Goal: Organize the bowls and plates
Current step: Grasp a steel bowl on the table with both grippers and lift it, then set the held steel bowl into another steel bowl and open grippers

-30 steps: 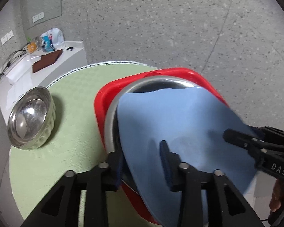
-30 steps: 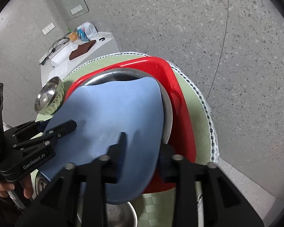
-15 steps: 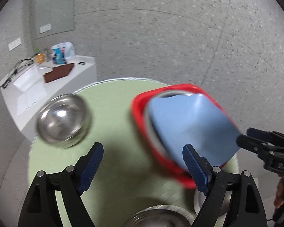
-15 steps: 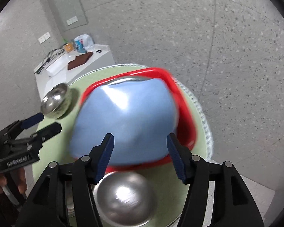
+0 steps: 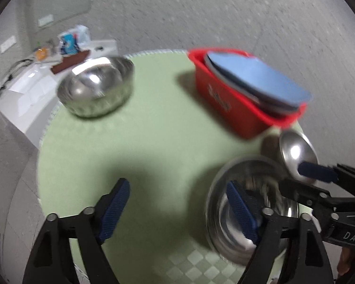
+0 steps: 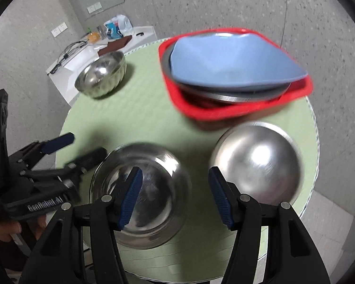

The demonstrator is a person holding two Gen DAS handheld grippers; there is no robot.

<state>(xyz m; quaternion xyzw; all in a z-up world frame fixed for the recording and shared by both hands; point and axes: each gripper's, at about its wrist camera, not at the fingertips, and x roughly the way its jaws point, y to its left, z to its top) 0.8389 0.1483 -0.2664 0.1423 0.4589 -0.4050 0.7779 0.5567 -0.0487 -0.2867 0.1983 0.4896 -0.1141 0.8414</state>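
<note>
A blue plate (image 6: pixel 227 61) lies tilted on a steel plate (image 6: pixel 224 95) inside the red bin (image 6: pixel 224 113) at the table's far right; it also shows in the left wrist view (image 5: pixel 255 78). Three steel bowls stand on the green round table (image 6: pixel 139 108): one far left (image 6: pixel 101 75), one near centre (image 6: pixel 144 198), one upside down at right (image 6: pixel 258 163). My left gripper (image 5: pixel 177 210) is open and empty beside the near bowl (image 5: pixel 243 210). My right gripper (image 6: pixel 175 196) is open and empty above the near bowls.
A white side table (image 6: pixel 82 52) with cables, bottles and a brown cloth stands behind the round table. The round table's lace edge (image 6: pixel 316 127) drops off to grey speckled floor on the right.
Both grippers let go of the blue plate, opened wide and pulled back toward the near edge. The plate now rests in the red bin.
</note>
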